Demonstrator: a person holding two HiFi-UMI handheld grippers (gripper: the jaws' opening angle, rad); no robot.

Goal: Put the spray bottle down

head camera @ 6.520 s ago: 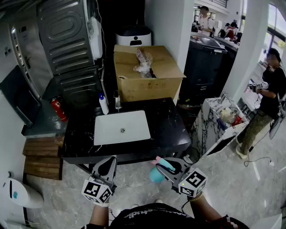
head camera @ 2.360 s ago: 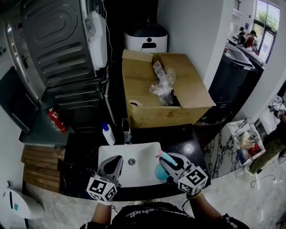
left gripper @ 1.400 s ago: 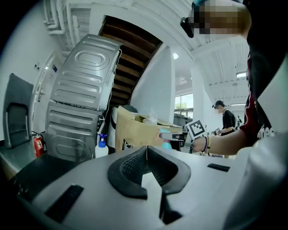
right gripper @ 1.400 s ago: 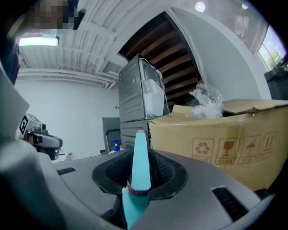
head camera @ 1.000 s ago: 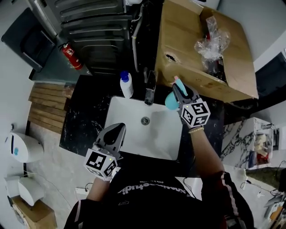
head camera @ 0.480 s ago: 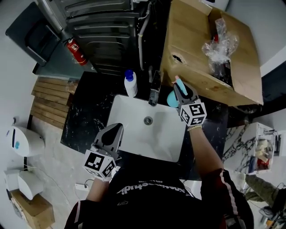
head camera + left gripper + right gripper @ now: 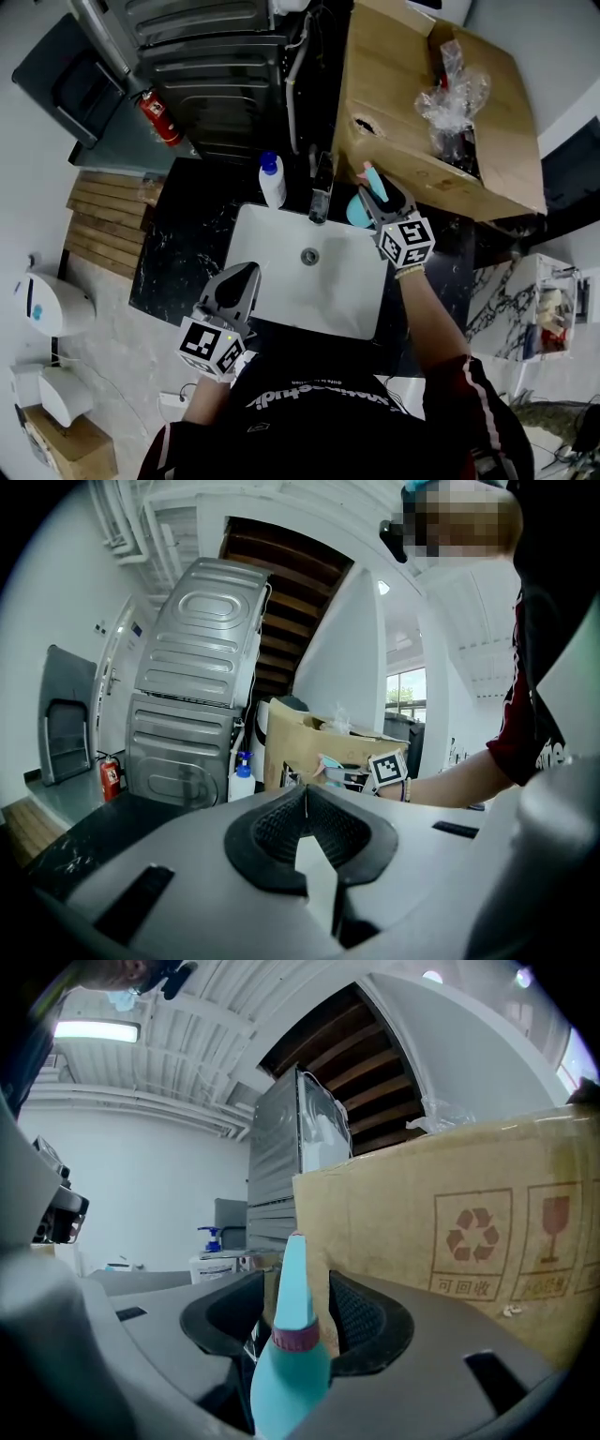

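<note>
The right claw is opening, its jaws wide on either side of the one teal spray bottle, which stands upright between them. The bottle is on the black desk at the far right corner of the one white sink, just right of the faucet and near the cardboard box. One pump bottle stands left of the faucet. The left claw is closed and empty at the sink's near edge.
</note>
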